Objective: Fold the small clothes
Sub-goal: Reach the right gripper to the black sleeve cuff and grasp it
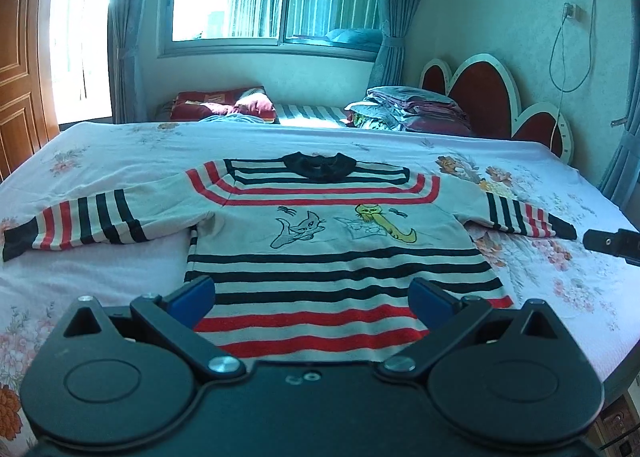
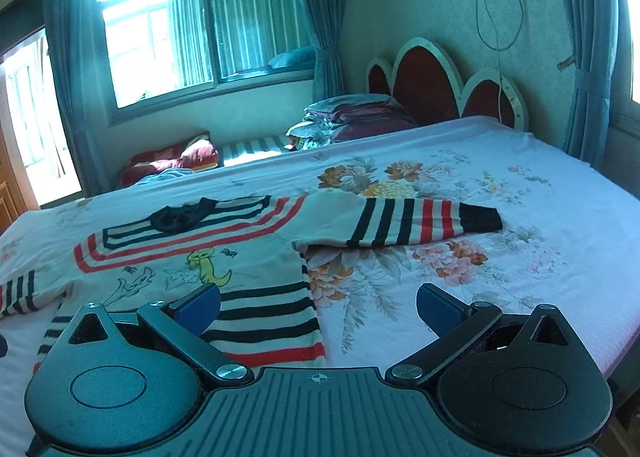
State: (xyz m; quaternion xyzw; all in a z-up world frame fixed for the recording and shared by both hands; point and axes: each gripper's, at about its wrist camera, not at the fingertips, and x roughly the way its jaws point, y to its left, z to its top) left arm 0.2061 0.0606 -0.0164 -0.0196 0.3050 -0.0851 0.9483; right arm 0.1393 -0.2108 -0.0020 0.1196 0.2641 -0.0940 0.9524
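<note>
The left gripper (image 1: 312, 293) is hovering over the hem of the striped sweater (image 1: 332, 241), its blue fingers (image 1: 192, 293) spread wide apart, gripping nothing. The right gripper (image 2: 318, 307) is likewise gaping over the sweater's corner at 9 o'clock in its view. The sweater is lying flat on the floral bedsheet (image 1: 120, 145), sleeves outstretched, collar (image 1: 320, 165) pointing toward 12 o'clock. Folded bedding (image 1: 404, 107) is sitting stacked beside the headboard (image 1: 480, 85).

No readable text, label, brand or number shows in either view.
</note>
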